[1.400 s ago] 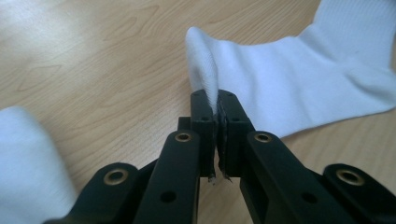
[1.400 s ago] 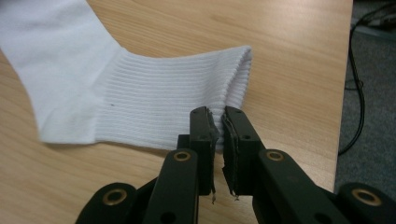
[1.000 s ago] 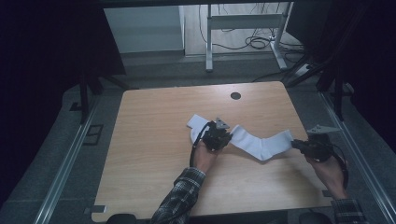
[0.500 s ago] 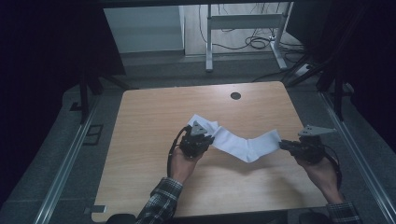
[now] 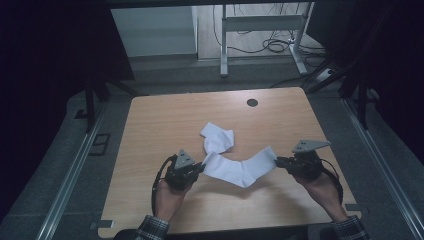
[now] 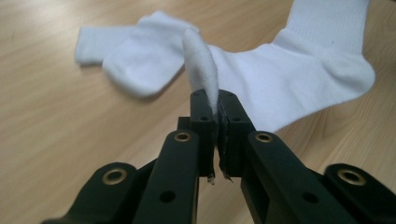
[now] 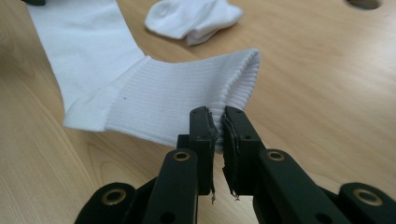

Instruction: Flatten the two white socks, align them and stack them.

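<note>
A long white sock (image 5: 239, 169) lies stretched across the wooden table (image 5: 165, 117) between my two grippers. My left gripper (image 5: 200, 166) is shut on its toe end; in the left gripper view the pinched toe (image 6: 201, 60) stands up from the jaws of that gripper (image 6: 217, 109). At the other end my right gripper (image 5: 276, 161) is shut on the ribbed cuff (image 7: 196, 93), seen up close in the right gripper view where the gripper (image 7: 218, 122) pinches the cuff's edge. A second white sock (image 5: 217, 139) lies crumpled just behind the first, also visible as the second sock (image 6: 130, 51) and the second sock (image 7: 191, 18).
A round cable hole (image 5: 252, 102) sits in the table near its far edge. Beyond the table stand a metal frame (image 5: 260, 30) and cables on the floor. Metal rails run along both sides of the table.
Both grippers have carried the long sock toward the near left of the table. The second sock now lies apart behind it rather than under the left hand.
</note>
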{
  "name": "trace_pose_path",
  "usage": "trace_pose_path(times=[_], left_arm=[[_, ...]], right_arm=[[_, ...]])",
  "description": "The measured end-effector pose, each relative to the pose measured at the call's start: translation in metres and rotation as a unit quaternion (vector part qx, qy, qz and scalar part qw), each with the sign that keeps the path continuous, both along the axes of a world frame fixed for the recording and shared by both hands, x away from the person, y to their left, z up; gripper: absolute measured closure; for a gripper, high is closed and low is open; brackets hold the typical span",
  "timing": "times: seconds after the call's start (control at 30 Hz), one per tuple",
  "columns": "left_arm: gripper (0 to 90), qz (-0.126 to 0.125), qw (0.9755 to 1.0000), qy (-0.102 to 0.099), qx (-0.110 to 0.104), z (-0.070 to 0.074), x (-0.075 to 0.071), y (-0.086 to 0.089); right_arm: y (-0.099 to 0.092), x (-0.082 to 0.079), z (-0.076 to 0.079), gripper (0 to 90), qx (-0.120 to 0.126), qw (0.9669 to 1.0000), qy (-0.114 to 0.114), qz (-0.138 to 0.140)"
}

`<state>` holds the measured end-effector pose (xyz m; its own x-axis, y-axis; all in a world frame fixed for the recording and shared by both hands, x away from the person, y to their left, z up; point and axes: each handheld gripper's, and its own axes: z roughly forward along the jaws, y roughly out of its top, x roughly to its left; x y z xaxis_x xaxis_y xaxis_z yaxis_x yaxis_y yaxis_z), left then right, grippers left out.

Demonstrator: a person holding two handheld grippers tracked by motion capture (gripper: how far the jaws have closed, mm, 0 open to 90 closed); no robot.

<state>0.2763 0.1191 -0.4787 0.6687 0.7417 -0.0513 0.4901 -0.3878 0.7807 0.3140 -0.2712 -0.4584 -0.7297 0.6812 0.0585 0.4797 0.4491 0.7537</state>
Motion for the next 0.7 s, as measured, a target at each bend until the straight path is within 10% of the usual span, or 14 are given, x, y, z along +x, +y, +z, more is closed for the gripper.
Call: trace_pose_path(times=[0.57, 0.7], left_arm=[[81.5, 0.027, 0.997, 0.06, 0.04, -0.053, -0.009, 0.008], [72.5, 0.031, 0.9974, 0.051, 0.041, -0.052, -0.008, 0.008]], right_arm=[[0.023, 0.006, -0.061, 79.1, -0.088, 0.9948, 0.042, 0.031], [0.02, 0.006, -0.057, 74.0, -0.076, 0.9961, 0.038, 0.025]])
